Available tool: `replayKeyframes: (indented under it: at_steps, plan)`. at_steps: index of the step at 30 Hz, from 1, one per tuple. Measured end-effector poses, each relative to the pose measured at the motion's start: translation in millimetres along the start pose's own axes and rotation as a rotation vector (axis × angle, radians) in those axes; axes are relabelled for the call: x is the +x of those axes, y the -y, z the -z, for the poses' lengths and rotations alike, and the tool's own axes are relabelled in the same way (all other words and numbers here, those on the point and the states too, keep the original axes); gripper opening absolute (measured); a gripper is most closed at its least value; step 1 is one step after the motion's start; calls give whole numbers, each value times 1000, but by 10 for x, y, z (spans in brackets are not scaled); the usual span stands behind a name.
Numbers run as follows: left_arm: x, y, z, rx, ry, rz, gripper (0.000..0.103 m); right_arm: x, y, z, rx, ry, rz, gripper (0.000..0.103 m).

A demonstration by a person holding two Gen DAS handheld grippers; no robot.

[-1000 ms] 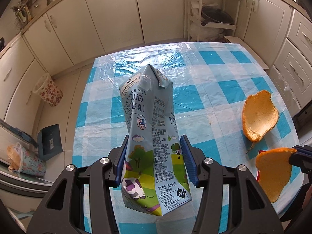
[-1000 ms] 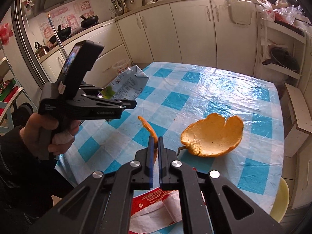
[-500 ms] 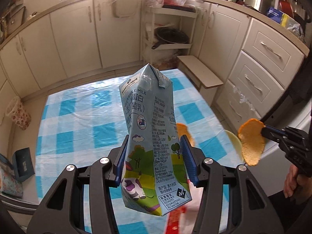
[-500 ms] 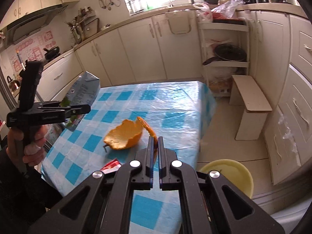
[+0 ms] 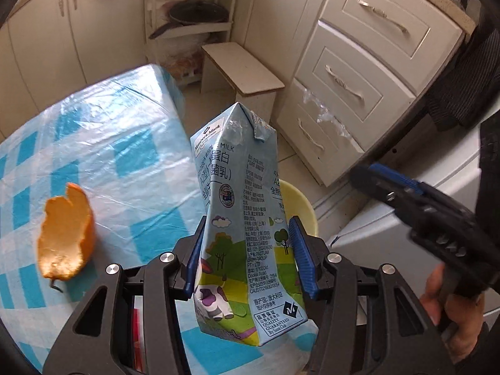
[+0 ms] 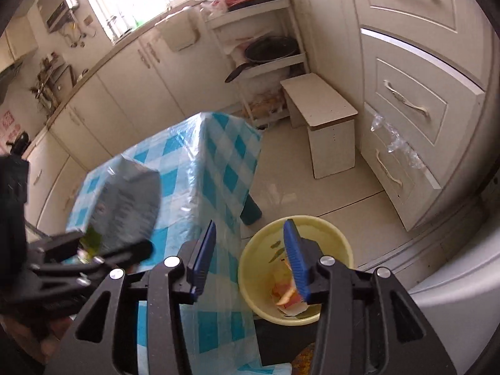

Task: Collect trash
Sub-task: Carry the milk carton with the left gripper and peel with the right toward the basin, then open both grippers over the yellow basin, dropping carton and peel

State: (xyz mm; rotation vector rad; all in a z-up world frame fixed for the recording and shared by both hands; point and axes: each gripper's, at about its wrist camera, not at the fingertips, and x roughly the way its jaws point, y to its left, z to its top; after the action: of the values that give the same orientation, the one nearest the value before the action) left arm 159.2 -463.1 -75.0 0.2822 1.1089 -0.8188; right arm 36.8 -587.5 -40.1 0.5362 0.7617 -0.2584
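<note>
Milk carton point(image 5: 247, 218), a light-blue printed paper one with a crumpled gable top, sits upright between the blue pads of your left hand-held gripper point(image 5: 247, 259), which is clenched on its lower half. From the left wrist view the carton hangs past the corner of the tabletop point(image 5: 103, 156), covered in a blue-and-white checked plastic cloth, and the rim of the pale yellow round plastic bin point(image 6: 293, 268) shows just behind it on the floor. One large curved piece of orange peel point(image 5: 67, 237) lies on the cloth near the tabletop's near edge, well apart from the carton. Your right hand-held gripper point(image 6: 248, 256) has just been opening and its blue pads now stand apart with nothing between them; it points down over the bin, whose bottom holds scraps of peel and paper. The bin stands on the cream floor tiles just beside the tabletop's corner and its dark leg point(image 6: 251, 212). Open floor lies between the bin, the small white wooden stool point(image 6: 322, 125) further back and the cream drawer cabinet point(image 6: 415, 100) on the right. In the right wrist view your left gripper and the carton show blurred at the left, above the tabletop's edge and apart from the bin. A red wrapper point(image 5: 137, 328) peeks out under your left gripper's frame.
</note>
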Motion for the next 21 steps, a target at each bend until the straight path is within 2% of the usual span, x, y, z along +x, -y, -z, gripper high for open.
replayKeyframes:
  at_steps: [5,6,8,11,15,18,21]
  plan:
    - [636,290,-17,-8,-135,-50,49,-190,154,-110,87,68,-47,50]
    - [733,341,-21,-9,-156,-62,52,-212,161,-128,95,74,-59,50]
    - [859,397,-17,-11,-185,-81,67,-242,156,-156,105,85,-77,51]
    - [951,475,-19,6,-202,-98,71,-257,127,-179,109,95,-95,55]
    - [794,470,-13,25,-168,-117,72,-307,106,-189,119,112,-107,56]
    - [475,392,51,53,-101,-158,72,-320,98,-200,135,123,-116,61]
    - [95,240,170,80,-29,-230,73,-281,45,-202,142,108,-139,64]
